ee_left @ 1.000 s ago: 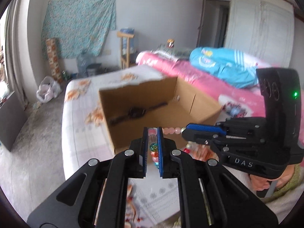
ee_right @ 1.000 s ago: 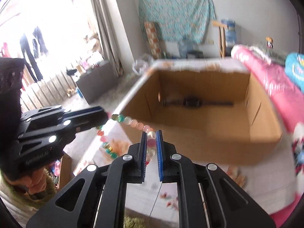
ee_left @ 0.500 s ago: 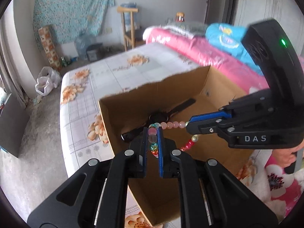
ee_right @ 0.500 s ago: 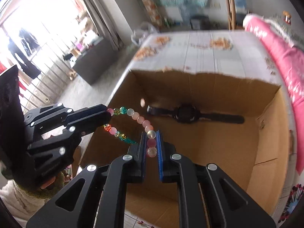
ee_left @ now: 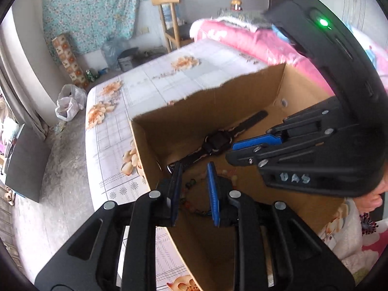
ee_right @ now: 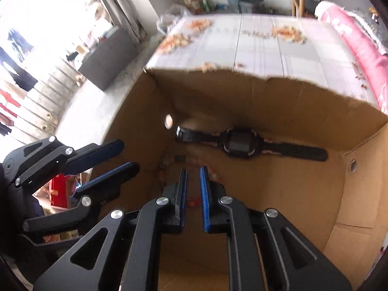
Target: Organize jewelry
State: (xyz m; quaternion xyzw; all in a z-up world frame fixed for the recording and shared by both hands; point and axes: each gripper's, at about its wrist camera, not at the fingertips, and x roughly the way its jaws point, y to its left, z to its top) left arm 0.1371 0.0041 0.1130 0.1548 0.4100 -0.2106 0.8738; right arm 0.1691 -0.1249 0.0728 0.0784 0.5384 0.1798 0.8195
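Note:
A brown cardboard box [ee_left: 155, 145] [ee_right: 278, 92] stands on the flowered bedsheet. A black wristwatch [ee_left: 218, 143] [ee_right: 240, 144] lies flat on its floor by the far wall. The bead bracelet [ee_left: 190, 185] [ee_right: 179, 158] shows as a blurred loop of pink, green and red beads low in the box, free of both grippers. My left gripper [ee_left: 193, 167] [ee_right: 131, 155] hangs over the box's near left corner, its jaws opening, nothing between them. My right gripper [ee_right: 193, 169] [ee_left: 230, 150] hovers inside the box beside it, jaws a narrow gap apart with no bead between the pads.
The sheet [ee_left: 169, 77] stretches beyond the box to the bed's far edge. A pink quilt [ee_left: 247, 41] is heaped at the right. A person's hand [ee_left: 374, 194] holds the right gripper. On the floor at left stand a plastic bag [ee_left: 69, 104] and a grey cabinet [ee_left: 21, 160].
Both grippers carried the bracelet, stretched between them, forward and down over the box. The left jaws have spread and the bracelet has left both grippers, dropping into the box.

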